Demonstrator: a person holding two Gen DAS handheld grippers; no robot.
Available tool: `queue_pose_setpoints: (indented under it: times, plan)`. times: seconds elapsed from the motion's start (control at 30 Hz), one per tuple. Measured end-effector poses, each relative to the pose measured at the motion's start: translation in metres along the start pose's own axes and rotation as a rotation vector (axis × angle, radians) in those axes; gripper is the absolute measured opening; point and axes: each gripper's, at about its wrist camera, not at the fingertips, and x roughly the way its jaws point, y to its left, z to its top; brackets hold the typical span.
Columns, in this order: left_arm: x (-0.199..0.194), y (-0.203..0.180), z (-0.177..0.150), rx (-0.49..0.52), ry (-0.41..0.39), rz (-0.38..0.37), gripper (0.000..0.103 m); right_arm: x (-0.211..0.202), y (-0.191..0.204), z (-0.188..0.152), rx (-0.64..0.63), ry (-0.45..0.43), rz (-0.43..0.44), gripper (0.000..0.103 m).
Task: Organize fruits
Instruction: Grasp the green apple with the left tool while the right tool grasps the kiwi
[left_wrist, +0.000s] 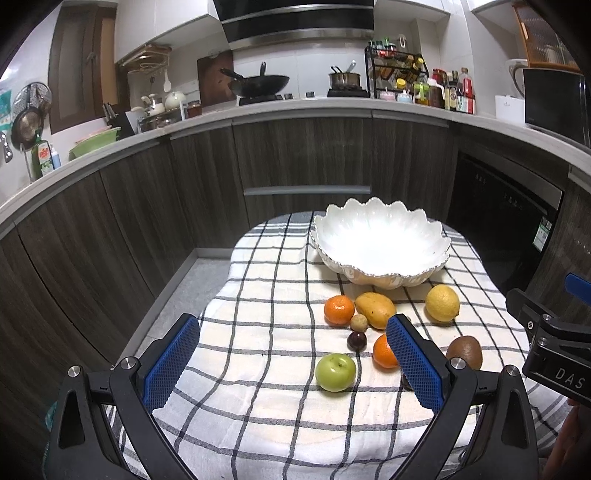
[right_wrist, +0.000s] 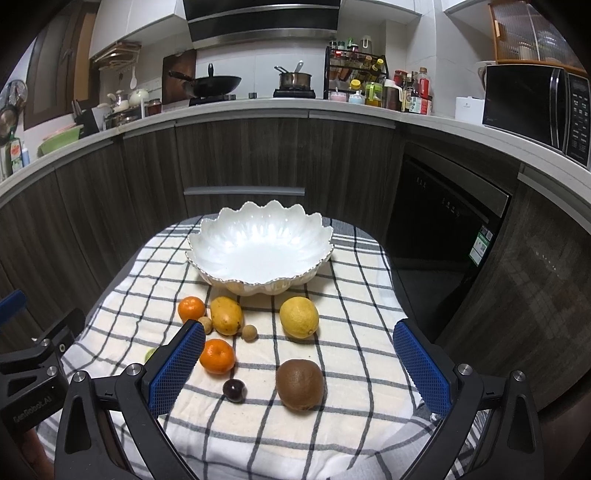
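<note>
An empty white scalloped bowl (left_wrist: 380, 243) (right_wrist: 258, 247) stands at the far end of a checked cloth. In front of it lie a mango (left_wrist: 375, 309) (right_wrist: 226, 315), a lemon (left_wrist: 442, 303) (right_wrist: 299, 316), two mandarins (left_wrist: 339, 310) (right_wrist: 217, 356), a kiwi (left_wrist: 464, 352) (right_wrist: 300, 384), a green apple (left_wrist: 335, 372), a dark plum (left_wrist: 357, 340) (right_wrist: 234, 390) and small brown longans (left_wrist: 358, 322) (right_wrist: 249, 332). My left gripper (left_wrist: 291, 363) is open above the cloth's near left, the apple between its fingers' line. My right gripper (right_wrist: 299, 365) is open with the kiwi between its fingers, not touching.
The cloth (left_wrist: 266, 295) covers a small table with floor (left_wrist: 184, 280) to its left. Dark wood cabinets (right_wrist: 240, 158) and a black dishwasher (right_wrist: 443, 229) stand beyond. The counter holds a wok (left_wrist: 258, 83), a pot (right_wrist: 294, 78), bottles and a microwave (right_wrist: 535, 107).
</note>
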Motion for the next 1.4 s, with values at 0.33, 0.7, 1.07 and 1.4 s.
queue_pose_setpoints:
  times: [0.33,0.7,1.07,1.4]
  plan:
    - [0.052,-0.005,-0.010,0.033,0.146,-0.044,0.103,0.038,0.006,-0.006,-0.026,0.078,-0.019,0.103]
    - [0.110,-0.022,-0.024,0.054,0.290,-0.056,0.098,0.093,0.004,-0.024,-0.032,0.217,-0.046,0.102]
    - [0.142,-0.034,-0.044,0.089,0.389,-0.068,0.082,0.134,-0.005,-0.047,-0.018,0.355,-0.051,0.089]
    - [0.158,-0.039,-0.054,0.090,0.440,-0.107,0.059,0.156,-0.003,-0.063,-0.007,0.437,-0.008,0.064]
